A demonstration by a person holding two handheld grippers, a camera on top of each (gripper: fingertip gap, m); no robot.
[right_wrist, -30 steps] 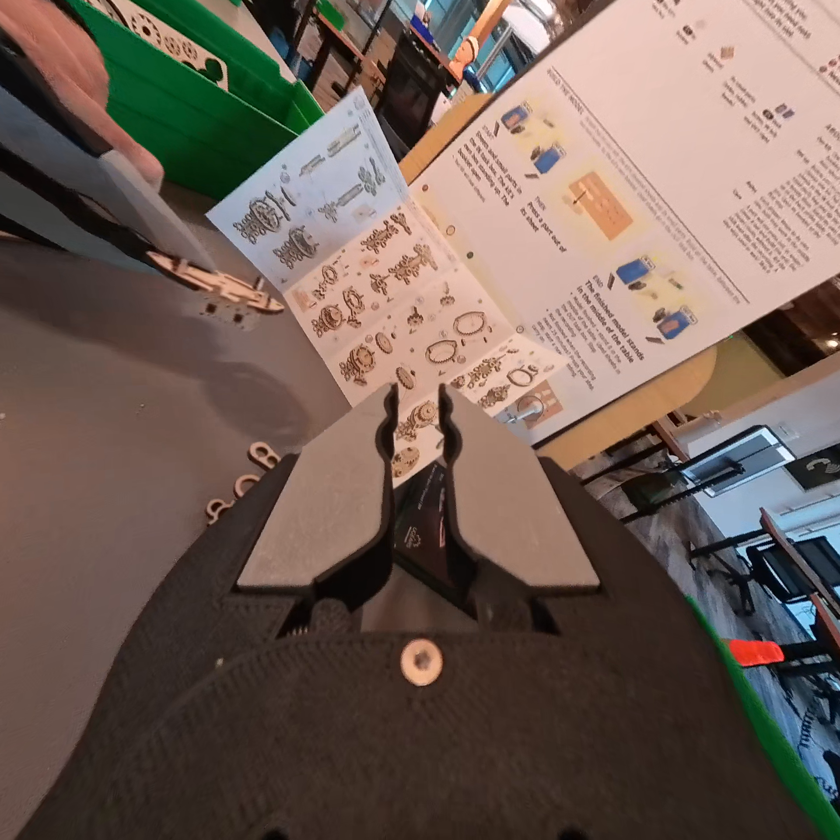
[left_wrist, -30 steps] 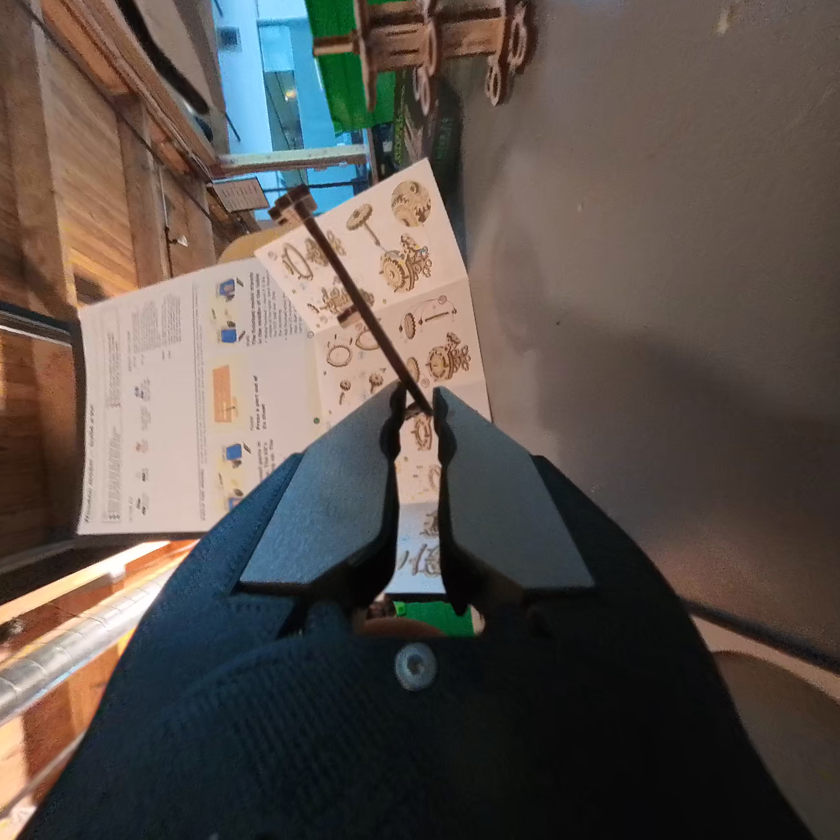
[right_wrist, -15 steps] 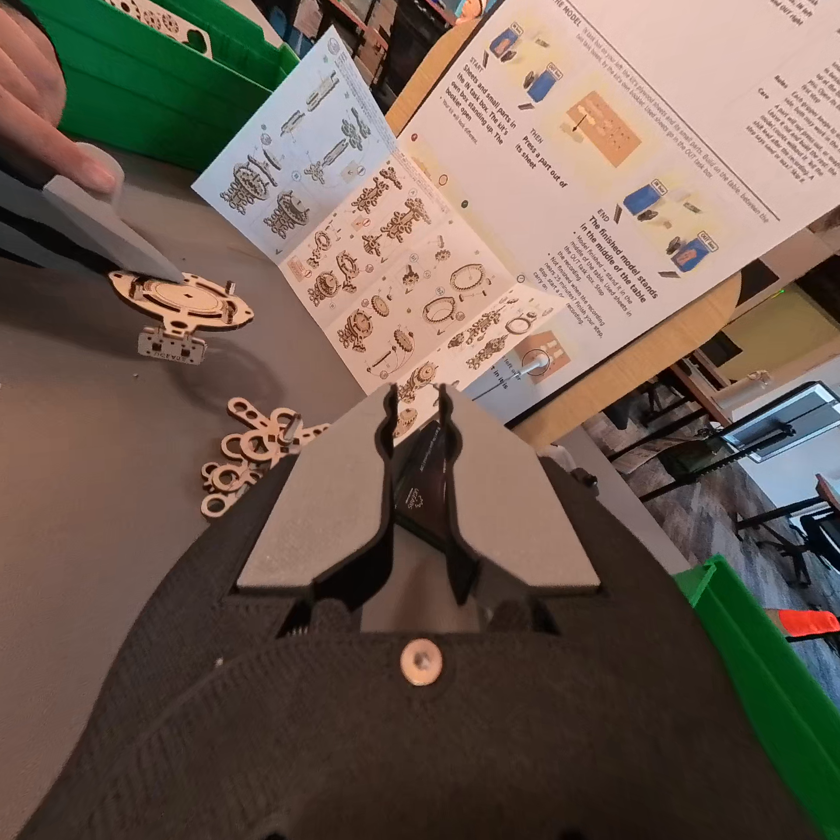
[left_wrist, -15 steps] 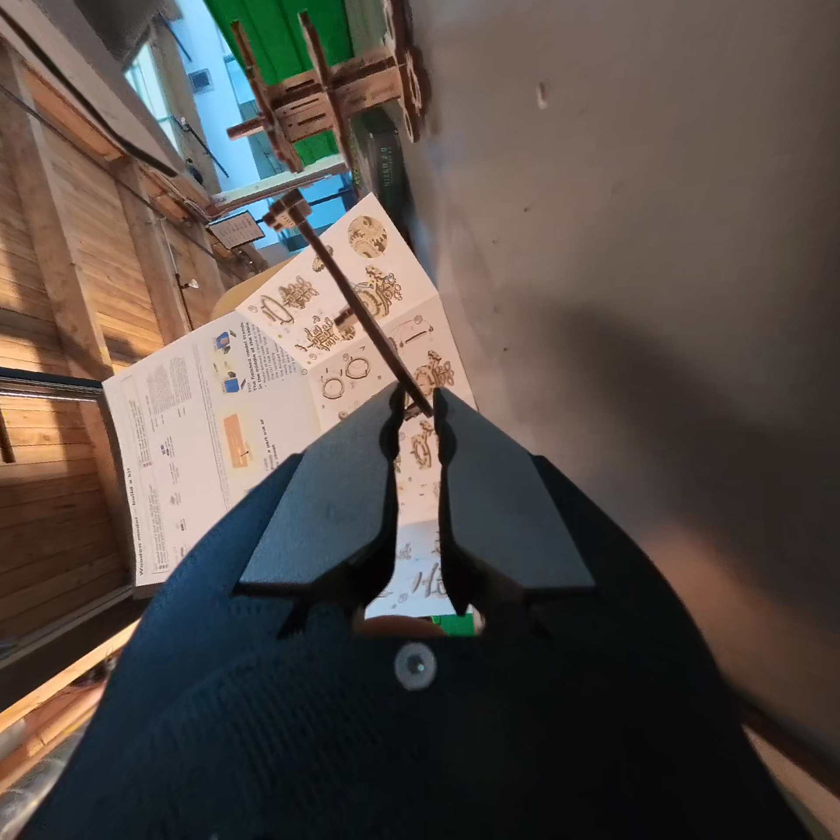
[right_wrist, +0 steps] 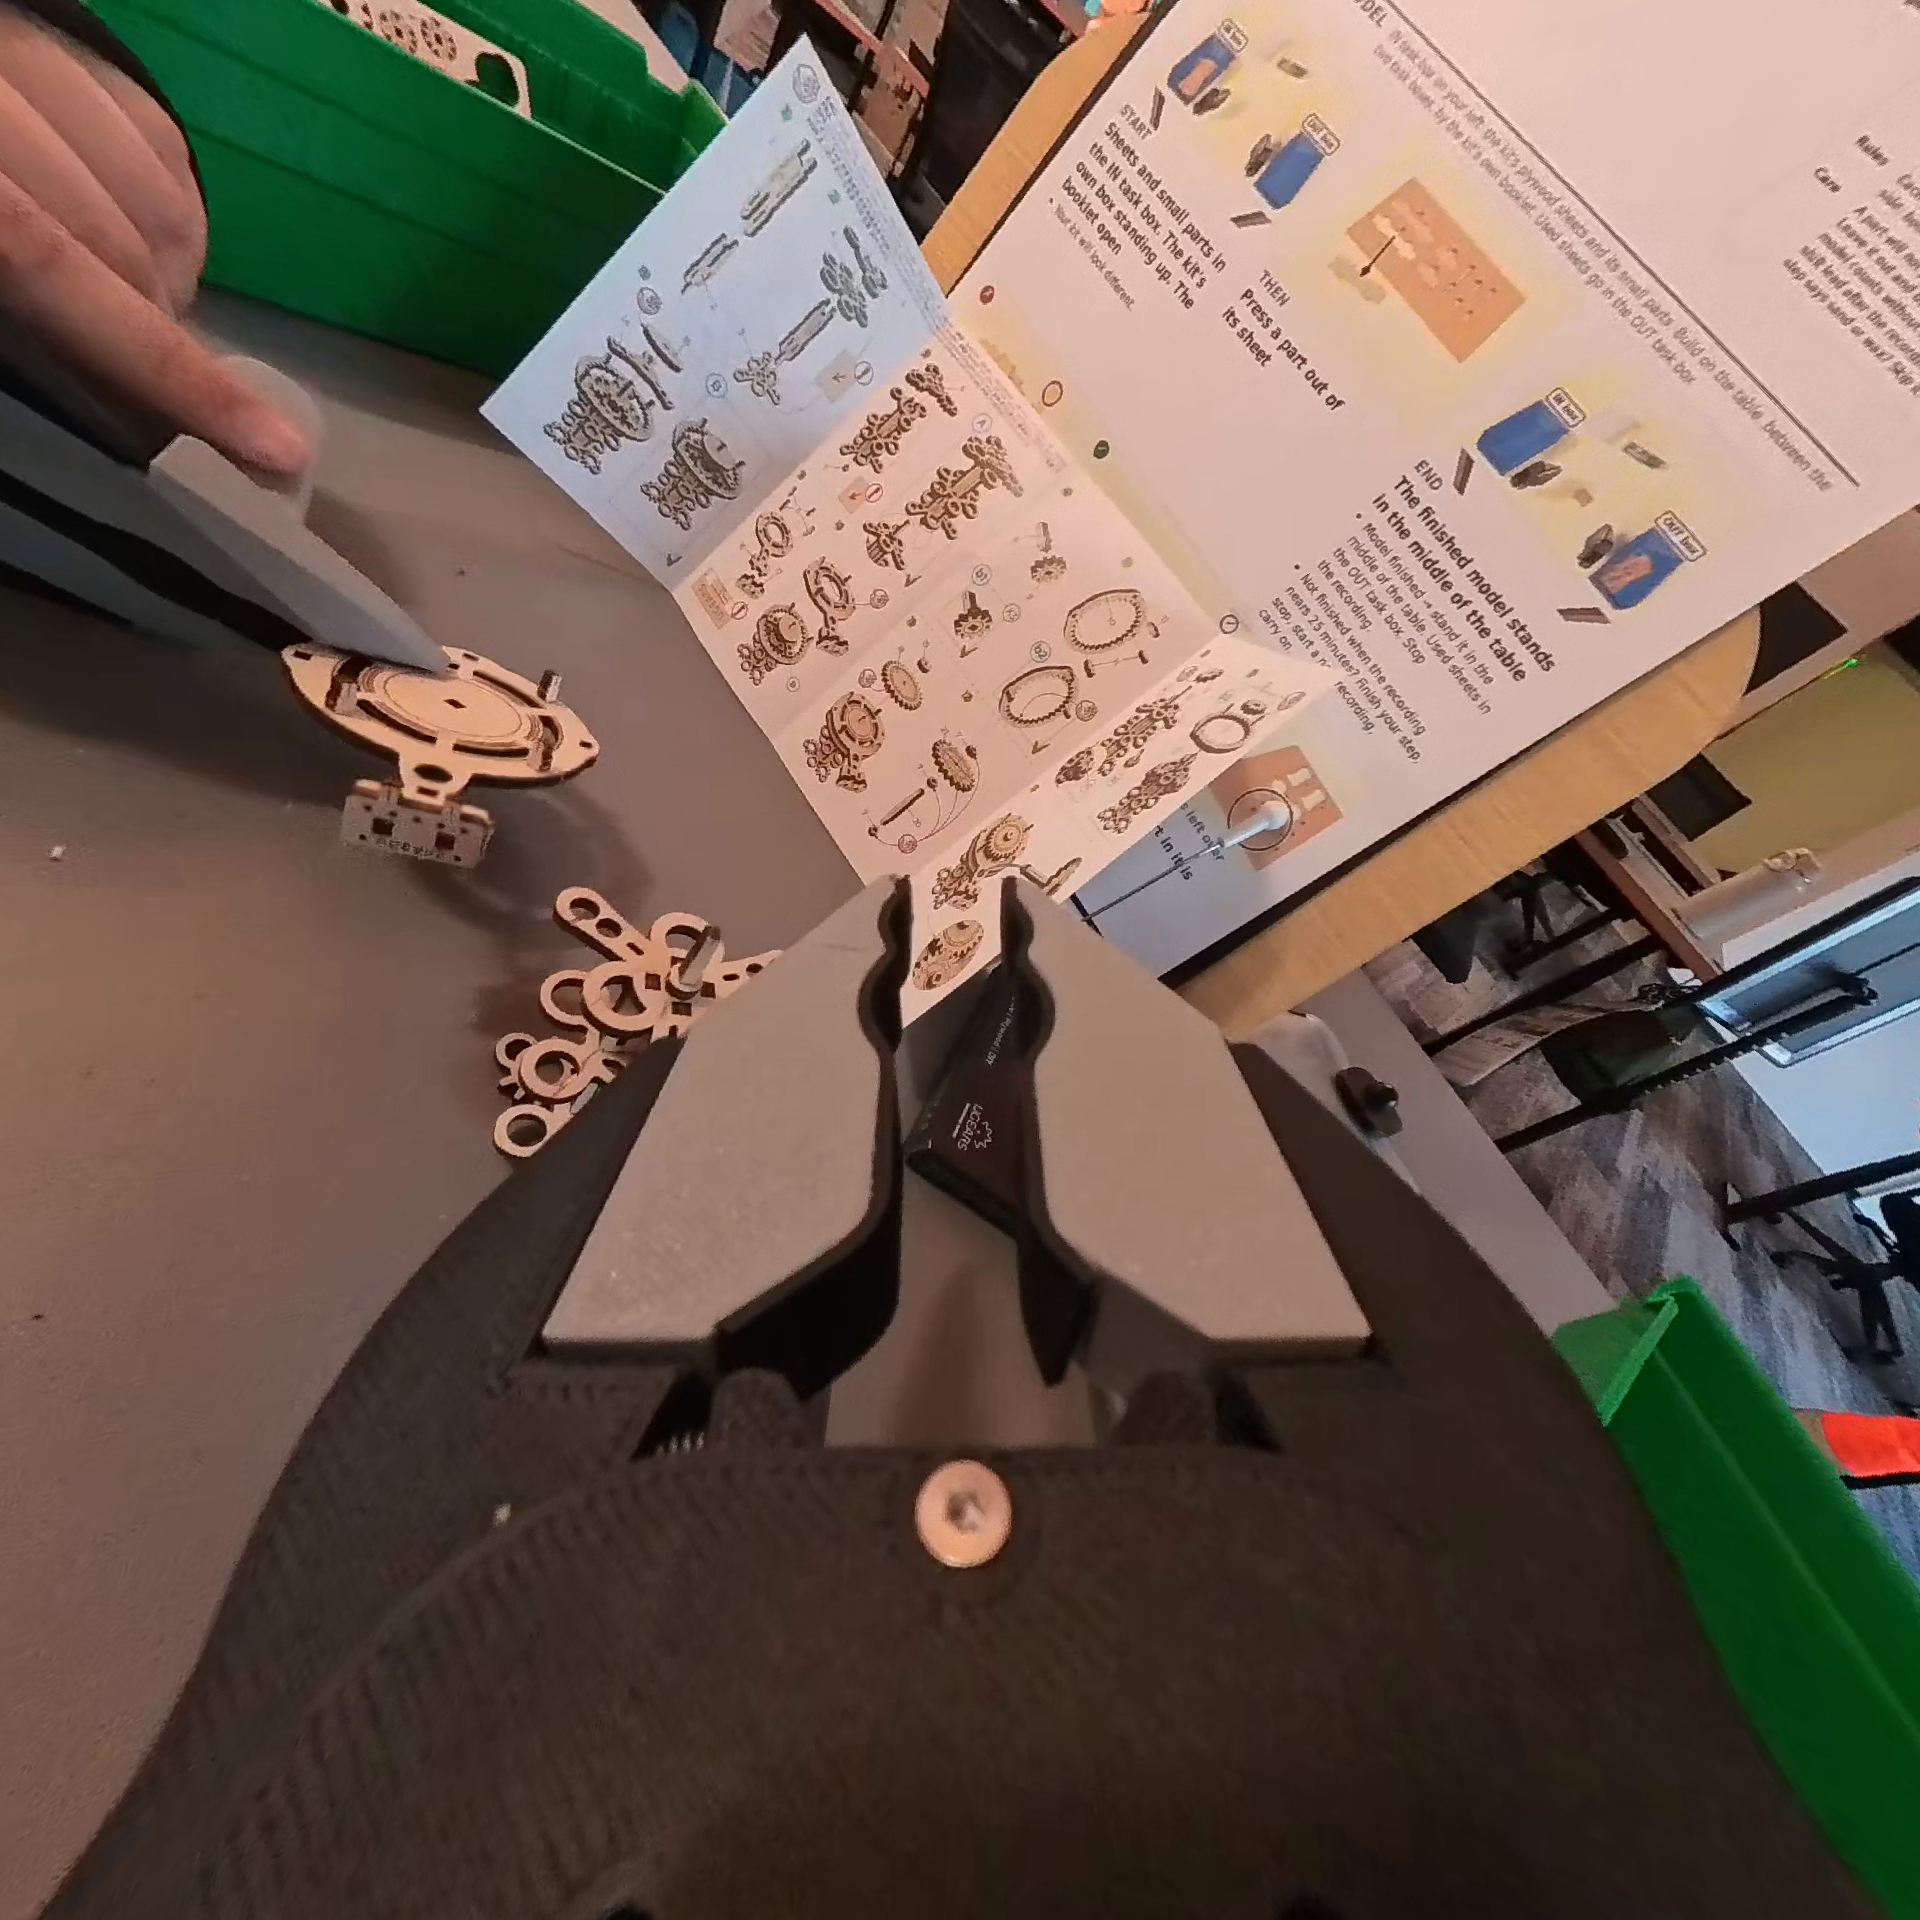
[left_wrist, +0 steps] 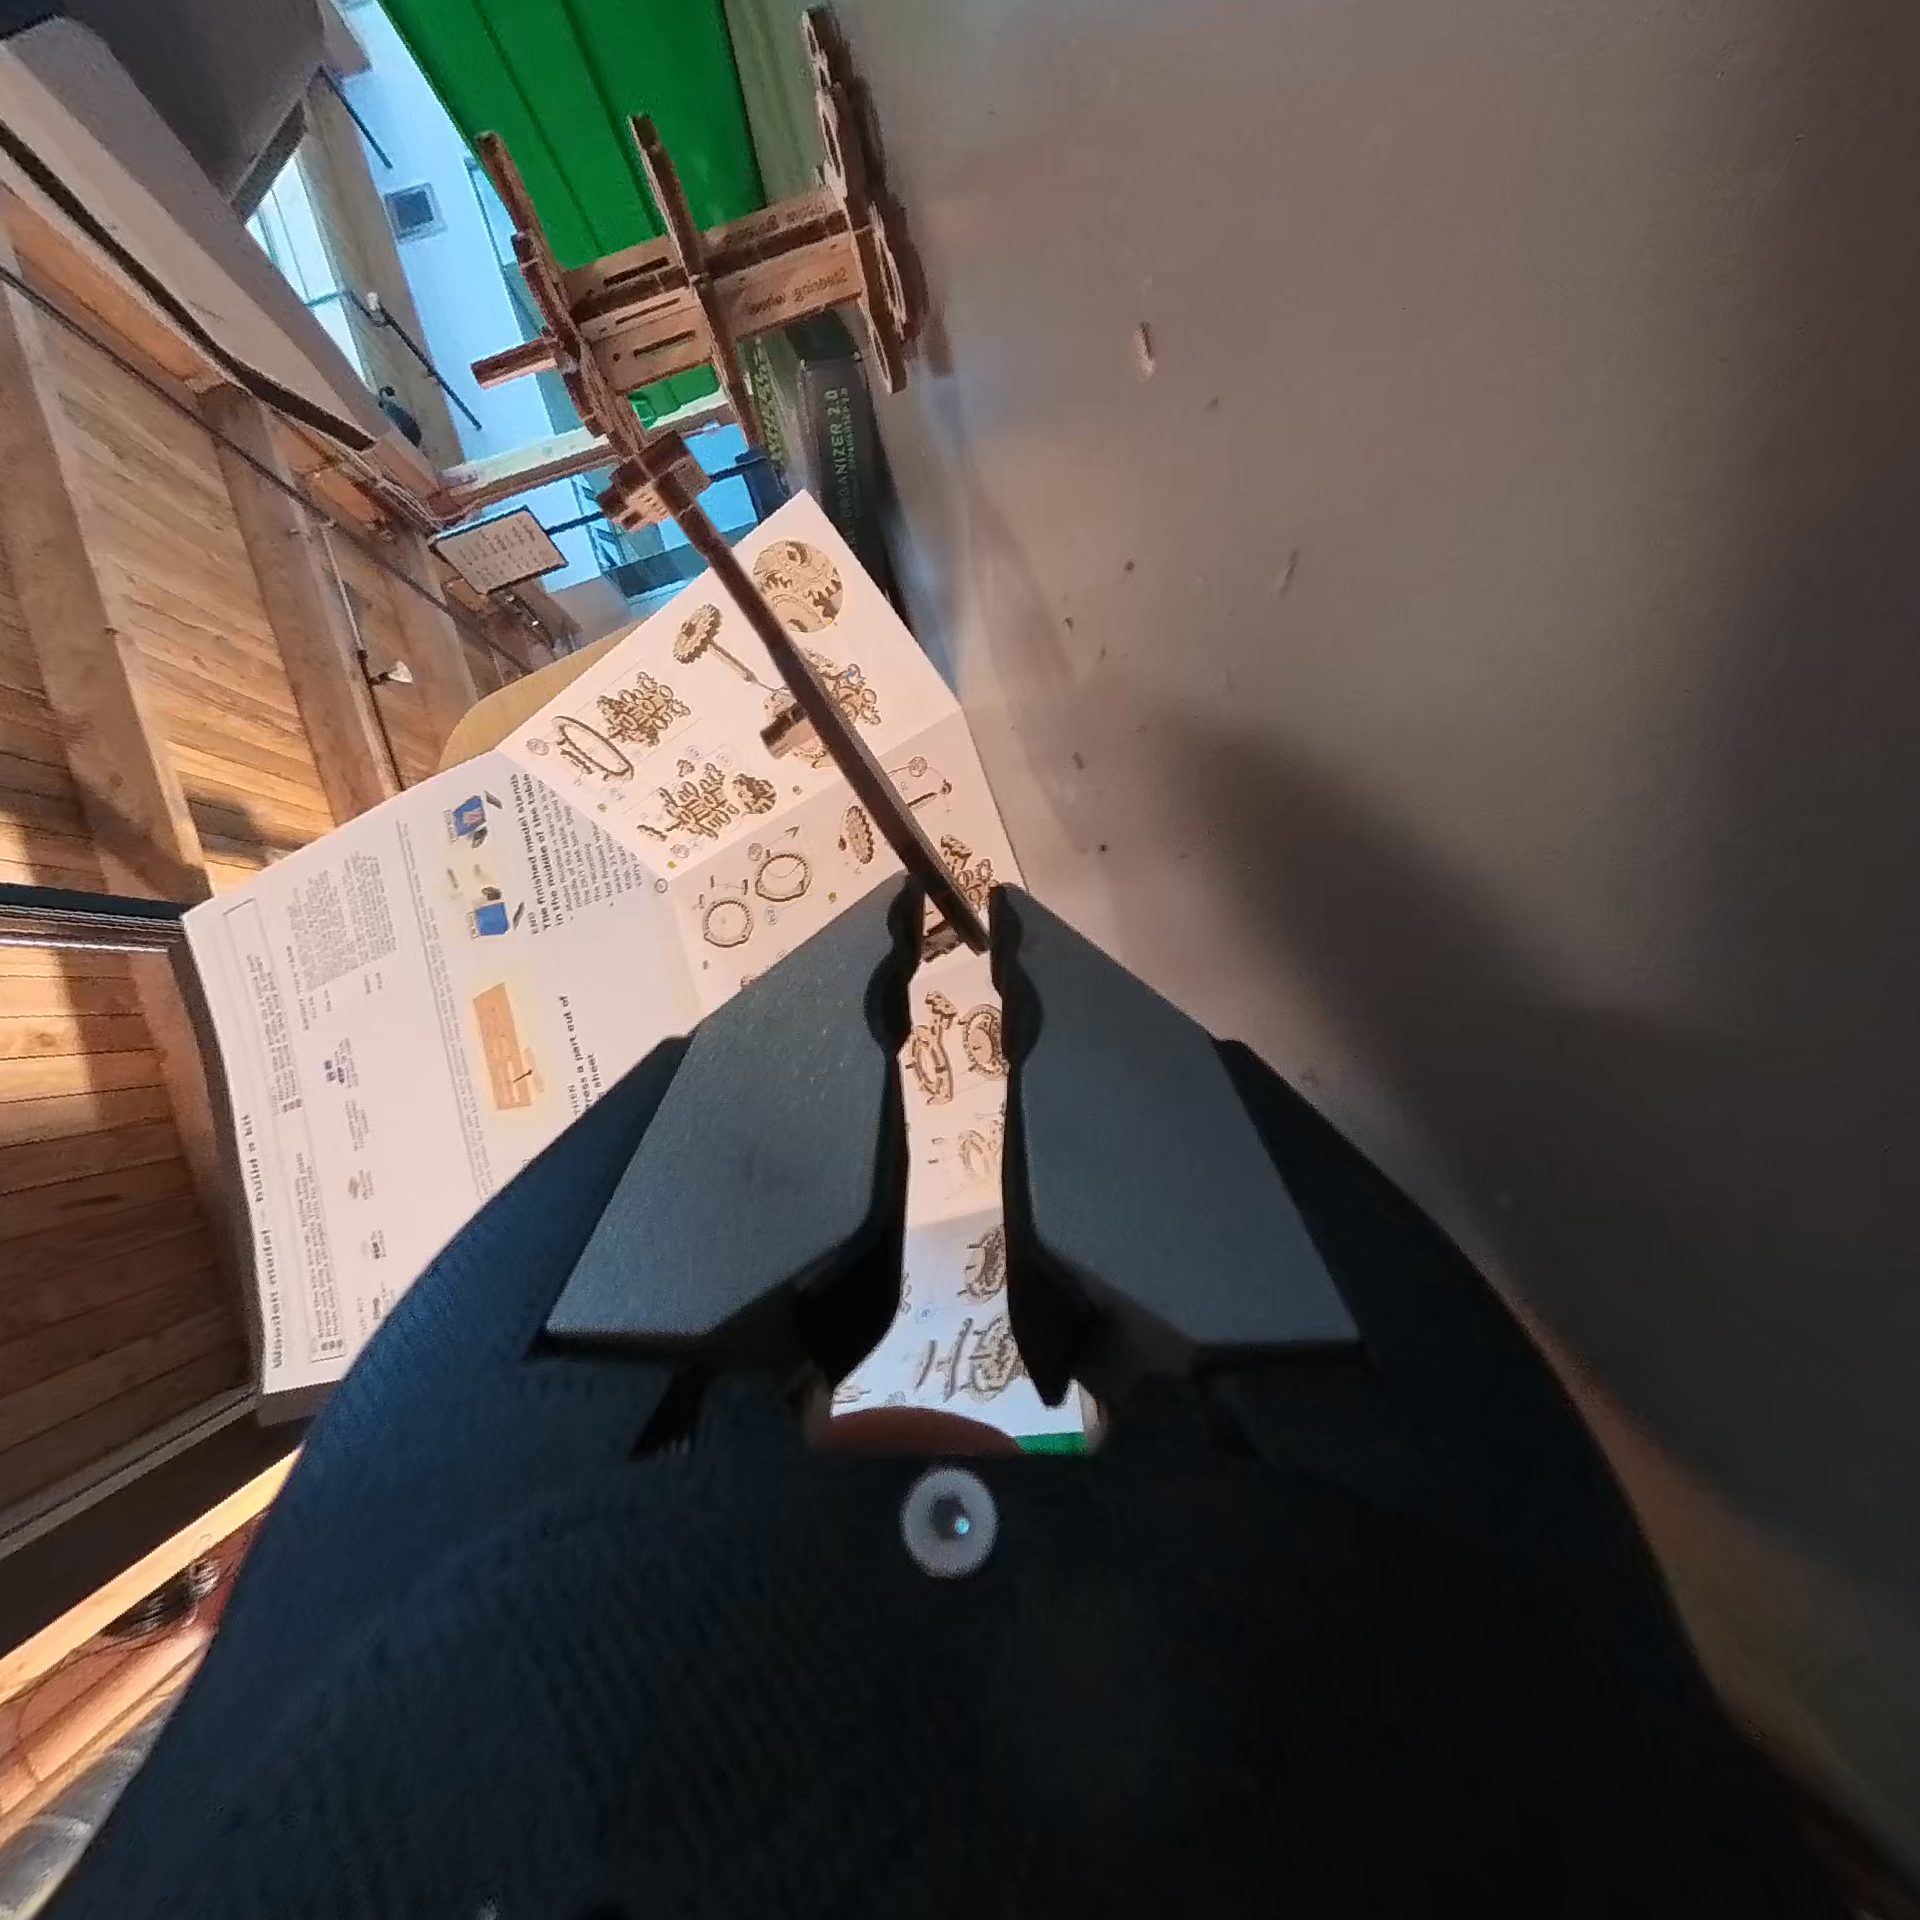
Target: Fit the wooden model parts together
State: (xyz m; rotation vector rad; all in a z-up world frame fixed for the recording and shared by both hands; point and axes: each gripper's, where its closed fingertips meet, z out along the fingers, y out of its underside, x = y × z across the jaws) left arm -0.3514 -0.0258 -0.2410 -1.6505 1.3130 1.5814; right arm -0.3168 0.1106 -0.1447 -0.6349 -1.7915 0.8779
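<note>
My left gripper is shut on the rim of a flat round wooden disc, seen edge-on here. In the right wrist view the disc hangs just above the grey table, with a small wooden block under its tab. The left gripper's grey finger and a hand show there too. A part-built wooden model stands beyond the disc. My right gripper is nearly closed and empty, above a pile of loose wooden pieces.
A folded picture booklet and a large instruction sheet stand at the back of the table. Green bins sit at the far left and near right. A black box lies behind my right fingers.
My left gripper brought the disc into the right view and lower over the table. The wooden model has come nearer in the left view. The loose pieces have come into view.
</note>
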